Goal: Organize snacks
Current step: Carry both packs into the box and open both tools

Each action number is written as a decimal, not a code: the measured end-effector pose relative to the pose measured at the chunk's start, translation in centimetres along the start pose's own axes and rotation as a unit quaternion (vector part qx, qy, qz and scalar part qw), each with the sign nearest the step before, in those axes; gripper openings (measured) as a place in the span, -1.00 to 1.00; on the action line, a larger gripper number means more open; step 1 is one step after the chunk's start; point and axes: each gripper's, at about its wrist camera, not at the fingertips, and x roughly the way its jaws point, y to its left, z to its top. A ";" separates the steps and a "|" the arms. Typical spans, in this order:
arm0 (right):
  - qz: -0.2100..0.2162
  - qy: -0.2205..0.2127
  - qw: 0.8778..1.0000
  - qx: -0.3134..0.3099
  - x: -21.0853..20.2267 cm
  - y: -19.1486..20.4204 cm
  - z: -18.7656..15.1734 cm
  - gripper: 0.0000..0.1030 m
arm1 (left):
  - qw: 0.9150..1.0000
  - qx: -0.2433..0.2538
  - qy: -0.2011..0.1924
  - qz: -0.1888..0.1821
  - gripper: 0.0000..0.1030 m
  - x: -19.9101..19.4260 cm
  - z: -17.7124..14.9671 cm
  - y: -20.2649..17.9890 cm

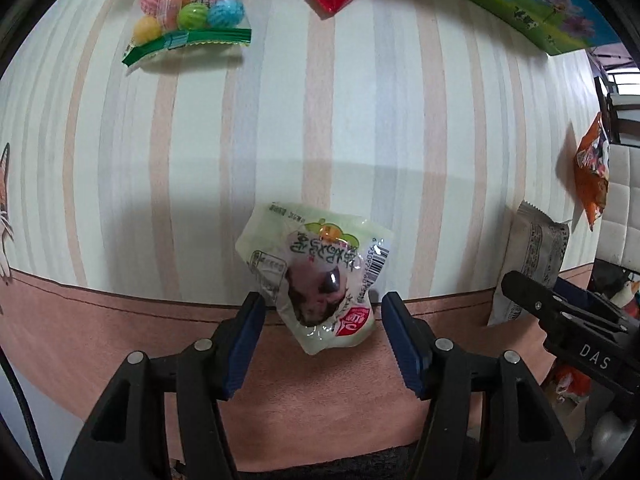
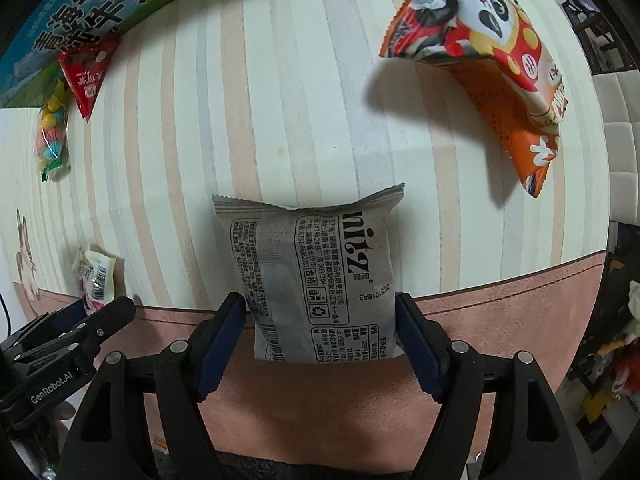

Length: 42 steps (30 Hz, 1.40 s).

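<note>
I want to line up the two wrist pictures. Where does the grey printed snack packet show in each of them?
Left wrist view: the grey packet stands at the right edge, beyond the right gripper.
Right wrist view: the grey packet is at centre, between the right gripper's blue fingers.
Shared landmark: the orange panda snack bag, lying beyond the grey packet on the striped tablecloth.

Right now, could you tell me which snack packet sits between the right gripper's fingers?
The grey packet with black print; the other packets lie elsewhere.
</note>
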 end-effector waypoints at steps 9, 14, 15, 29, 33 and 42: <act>0.000 0.003 1.000 0.007 0.1 -0.7 1.1 0.53 | 1.000 -0.012 -0.006 0.012 0.14 -2.1 4.8 -0.5; -0.019 -0.004 1.000 -0.003 0.4 -0.5 1.2 0.50 | 0.999 -0.009 -0.024 0.029 -0.11 -2.2 4.9 -1.5; -0.023 -0.008 1.000 -0.008 0.2 0.0 1.0 0.47 | 0.999 -0.009 -0.024 0.028 -0.11 -2.1 4.8 -1.6; -0.016 -0.025 0.999 -0.044 0.0 1.5 -1.0 0.42 | 0.999 -0.004 -0.047 0.025 -0.13 -2.7 3.6 -4.1; 0.002 -0.031 0.999 -0.043 -0.5 1.9 -2.2 0.42 | 0.998 0.001 -0.059 0.021 -0.14 -3.7 3.8 -5.1; 0.046 -0.070 0.995 -0.047 -5.0 2.0 -3.3 0.41 | 0.993 0.009 -0.119 0.005 -0.14 -9.0 4.1 -7.2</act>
